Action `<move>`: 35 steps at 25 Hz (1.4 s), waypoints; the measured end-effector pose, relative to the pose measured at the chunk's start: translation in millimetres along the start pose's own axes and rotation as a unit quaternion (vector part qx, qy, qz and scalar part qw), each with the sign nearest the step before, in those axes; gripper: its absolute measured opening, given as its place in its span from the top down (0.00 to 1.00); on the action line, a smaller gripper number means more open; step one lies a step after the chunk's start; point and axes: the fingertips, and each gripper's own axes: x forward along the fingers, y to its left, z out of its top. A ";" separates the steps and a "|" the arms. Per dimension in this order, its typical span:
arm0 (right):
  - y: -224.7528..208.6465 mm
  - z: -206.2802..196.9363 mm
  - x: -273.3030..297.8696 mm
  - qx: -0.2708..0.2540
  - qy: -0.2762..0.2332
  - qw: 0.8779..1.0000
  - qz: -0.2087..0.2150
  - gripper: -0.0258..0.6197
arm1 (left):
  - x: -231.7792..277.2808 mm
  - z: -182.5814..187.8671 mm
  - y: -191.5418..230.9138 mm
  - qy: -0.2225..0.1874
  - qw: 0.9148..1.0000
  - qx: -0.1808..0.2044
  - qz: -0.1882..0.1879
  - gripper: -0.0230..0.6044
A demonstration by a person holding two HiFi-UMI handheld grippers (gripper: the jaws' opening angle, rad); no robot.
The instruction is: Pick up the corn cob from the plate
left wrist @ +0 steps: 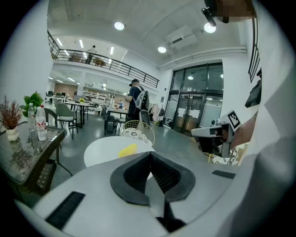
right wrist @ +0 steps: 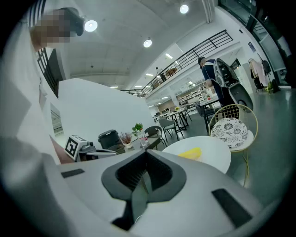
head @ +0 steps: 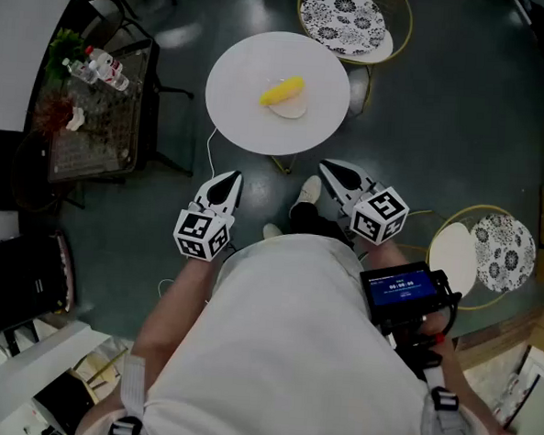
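Surroundings: a round white table (head: 241, 118) stands on the dark floor ahead of the person. A wire-frame chair with a patterned cushion (head: 344, 19) is drawn up at the table's far side. A second such chair (head: 502, 252) stands well apart at the right. To the left, near the table but clear of it, is a glass-topped side table (head: 98, 128) carrying bottles (head: 102, 66) and potted plants. A small lit screen (head: 399, 288) sits at the person's right side.

Access: both grippers are held short of the table's near edge, over the floor. That edge lies between them and the plate.

Container: one small plate (head: 294, 109) near the table's middle. The corn cob (head: 282, 91) lies across it – yellow, on its side, the only item on it.

Left gripper (head: 228, 182): jaws clenched, nothing between them. Right gripper (head: 333, 170): jaws likewise pressed together and empty. Both point toward the table, well apart from the cob.
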 end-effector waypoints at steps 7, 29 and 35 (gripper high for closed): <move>26.4 -4.7 -8.6 -0.003 -0.011 1.000 -0.002 0.95 | -31.0 -7.7 -10.5 -0.006 1.000 0.004 -0.001 0.95; 67.8 -16.2 -2.3 -0.027 -0.002 1.000 0.006 0.95 | -75.4 -21.5 0.4 -0.030 0.999 -0.009 0.018 0.95; 67.2 -16.3 -2.7 -0.025 -0.003 1.000 0.002 0.95 | -74.6 -19.7 0.3 -0.029 0.999 -0.007 0.015 0.95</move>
